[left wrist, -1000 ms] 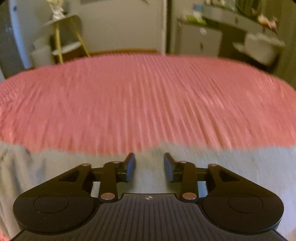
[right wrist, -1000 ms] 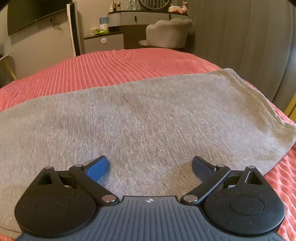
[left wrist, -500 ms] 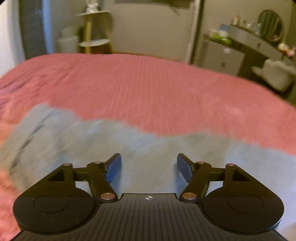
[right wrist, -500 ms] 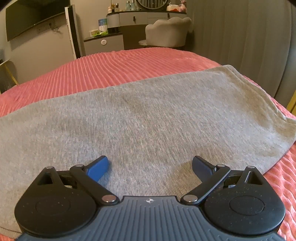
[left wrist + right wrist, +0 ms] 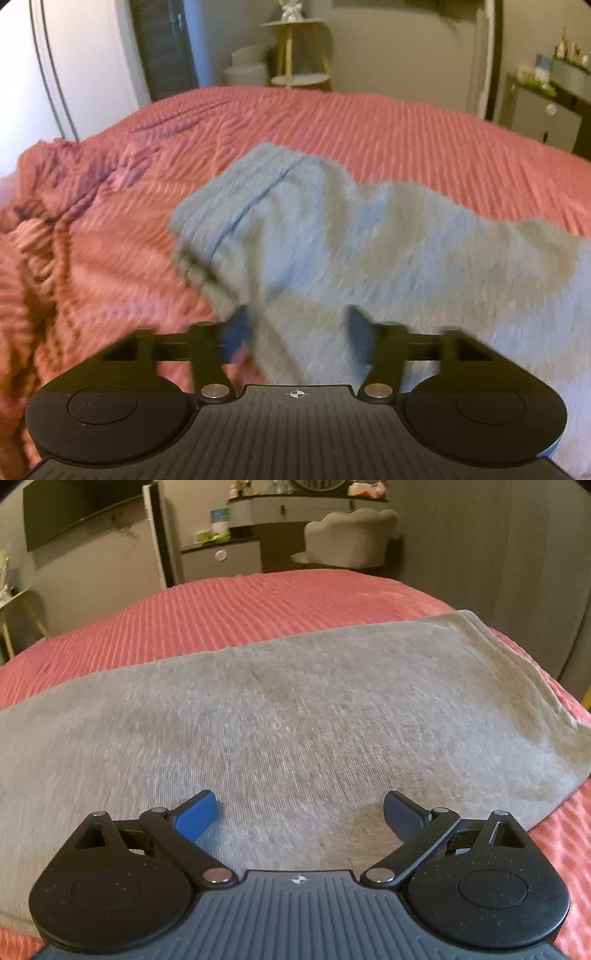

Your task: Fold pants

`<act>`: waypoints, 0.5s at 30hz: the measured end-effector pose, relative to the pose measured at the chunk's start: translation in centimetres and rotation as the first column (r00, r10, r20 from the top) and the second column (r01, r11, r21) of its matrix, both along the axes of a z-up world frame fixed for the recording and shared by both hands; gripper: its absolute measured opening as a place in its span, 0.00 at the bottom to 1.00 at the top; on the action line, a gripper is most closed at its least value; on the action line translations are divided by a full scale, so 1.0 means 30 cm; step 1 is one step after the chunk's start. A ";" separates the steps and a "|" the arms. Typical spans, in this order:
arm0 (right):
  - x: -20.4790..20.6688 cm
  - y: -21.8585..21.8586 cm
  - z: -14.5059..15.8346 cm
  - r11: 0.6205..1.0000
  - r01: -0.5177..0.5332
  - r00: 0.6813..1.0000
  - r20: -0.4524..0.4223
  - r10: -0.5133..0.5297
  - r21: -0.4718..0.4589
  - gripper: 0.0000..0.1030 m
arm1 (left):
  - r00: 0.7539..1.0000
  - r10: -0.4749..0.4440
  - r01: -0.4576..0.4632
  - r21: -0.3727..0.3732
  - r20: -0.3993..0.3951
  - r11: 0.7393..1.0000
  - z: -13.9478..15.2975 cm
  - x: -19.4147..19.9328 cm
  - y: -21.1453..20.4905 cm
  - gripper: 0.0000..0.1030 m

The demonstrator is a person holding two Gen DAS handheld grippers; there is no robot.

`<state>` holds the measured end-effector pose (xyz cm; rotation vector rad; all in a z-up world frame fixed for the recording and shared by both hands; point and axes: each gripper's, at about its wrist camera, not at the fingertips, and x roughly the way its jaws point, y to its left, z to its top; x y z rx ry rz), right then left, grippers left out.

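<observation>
On red bedspread (image 5: 258, 602), unlabelled grey pants (image 5: 295, 709).

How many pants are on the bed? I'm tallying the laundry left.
1: gray pants lie flat across the pink bedspread, their ribbed end toward the left; others may lie outside both views.

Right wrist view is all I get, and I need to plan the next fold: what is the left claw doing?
Observer: The left claw is open above the pants; its jaws have just been opening, gripping nothing.
Operator: Which part is it over?
Observer: A ribbed end, probably the waistband, though the picture is blurred.
Operator: Is that end flat?
Observer: No, it lies bunched on the red bedspread, which is rumpled on the left.
</observation>
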<state>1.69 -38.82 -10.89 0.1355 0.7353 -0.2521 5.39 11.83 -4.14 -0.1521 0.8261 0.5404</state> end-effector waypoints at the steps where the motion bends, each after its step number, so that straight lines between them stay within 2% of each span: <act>1: -0.012 -0.015 0.006 1.000 -0.011 1.000 0.006 0.011 0.012 0.94 | 1.000 -0.003 0.003 -0.036 0.008 0.999 -0.008 -0.016 0.009 0.77; 4: -0.066 -0.094 0.011 0.999 -0.033 0.999 0.038 0.032 0.018 0.94 | 0.998 0.006 0.010 -0.224 0.068 0.975 0.006 -0.039 0.039 0.77; 6: -0.097 -0.154 0.015 0.999 -0.015 0.999 0.045 0.017 -0.045 0.93 | 0.995 0.040 -0.008 -0.318 0.095 0.948 0.007 -0.040 0.065 0.79; 8: -0.122 -0.269 0.016 0.989 0.093 0.996 0.028 -0.090 -0.115 0.93 | 0.992 0.061 -0.012 -0.398 0.112 0.917 0.001 -0.053 0.078 0.80; 9: -0.137 -0.345 0.018 0.979 0.178 0.984 0.020 -0.177 -0.102 0.93 | 0.991 0.067 -0.013 -0.418 0.114 0.908 0.001 -0.067 0.068 0.80; 10: -0.159 -0.415 0.024 0.965 0.255 0.967 0.023 -0.254 -0.056 0.93 | 0.992 0.069 -0.017 -0.428 0.106 0.903 -0.001 -0.072 0.062 0.80; 11: -0.199 -0.503 0.034 0.934 0.355 0.934 0.027 -0.356 0.034 0.93 | 0.993 0.069 -0.023 -0.427 0.093 0.904 -0.002 -0.074 0.052 0.81; 12: -0.247 -0.583 0.040 0.892 0.431 0.898 0.031 -0.439 0.139 0.87 | 0.995 0.069 -0.031 -0.419 0.076 0.907 -0.009 -0.067 0.046 0.81; 13: -0.293 -0.638 0.042 0.854 0.468 0.871 0.045 -0.490 0.227 0.83 | 0.996 0.070 -0.038 -0.410 0.063 0.911 -0.016 -0.061 0.038 0.81; 14: -0.331 -0.669 0.042 0.831 0.477 0.856 0.064 -0.514 0.287 0.76 | 0.996 0.072 -0.044 -0.401 0.057 0.915 -0.024 -0.054 0.032 0.81; 15: -0.361 -0.687 0.044 0.818 0.474 0.849 0.077 -0.522 0.326 0.74 | 0.996 0.075 -0.049 -0.391 0.051 0.919 -0.030 -0.045 0.028 0.81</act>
